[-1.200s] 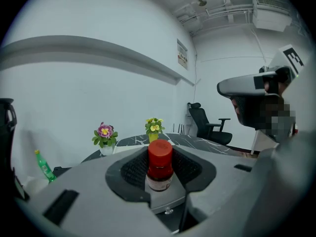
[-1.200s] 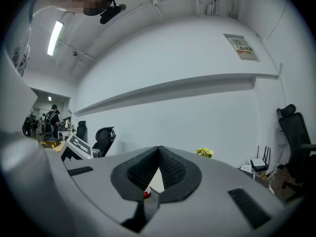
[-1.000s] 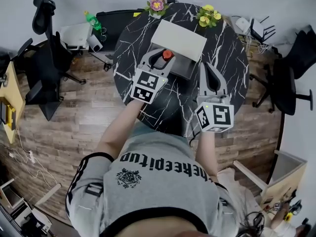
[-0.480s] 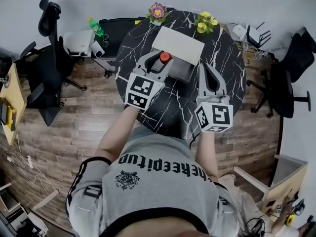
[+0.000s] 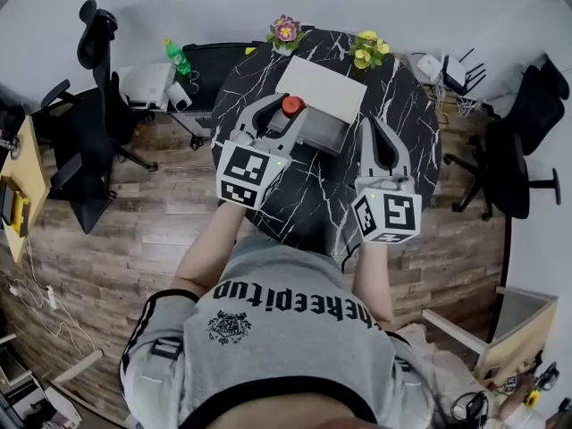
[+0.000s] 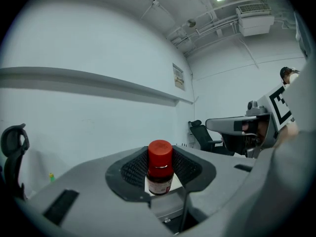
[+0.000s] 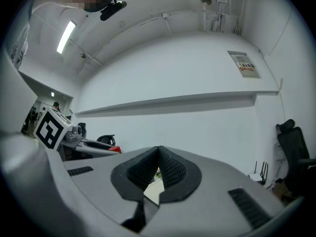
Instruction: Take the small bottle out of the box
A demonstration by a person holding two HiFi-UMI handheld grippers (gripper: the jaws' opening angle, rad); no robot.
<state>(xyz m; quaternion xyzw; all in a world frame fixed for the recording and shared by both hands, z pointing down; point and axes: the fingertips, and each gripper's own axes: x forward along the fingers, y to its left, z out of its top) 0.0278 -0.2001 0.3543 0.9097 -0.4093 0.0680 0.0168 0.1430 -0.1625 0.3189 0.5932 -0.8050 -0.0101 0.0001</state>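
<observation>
Left gripper view: small bottle [image 6: 160,168] upright w/ label, clamped betw. left gripper [image 5: 288,108] jaws. Head view: only its red cap [image 5: 292,105] shows, at near-left corner of box [image 5: 315,132] on counter [image 5: 304,195]. Right gripper [image 7: 158,168] level, right of box, jaws together, empty.

Red-capped bottle [image 6: 159,169] upright, apparently outside box [image 5: 322,88]

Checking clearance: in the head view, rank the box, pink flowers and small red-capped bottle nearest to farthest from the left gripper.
1. small red-capped bottle: held by the left gripper, between its jaws.
2. box: just right of the jaws, on the table.
3. pink flowers: at the table's far edge.
</observation>
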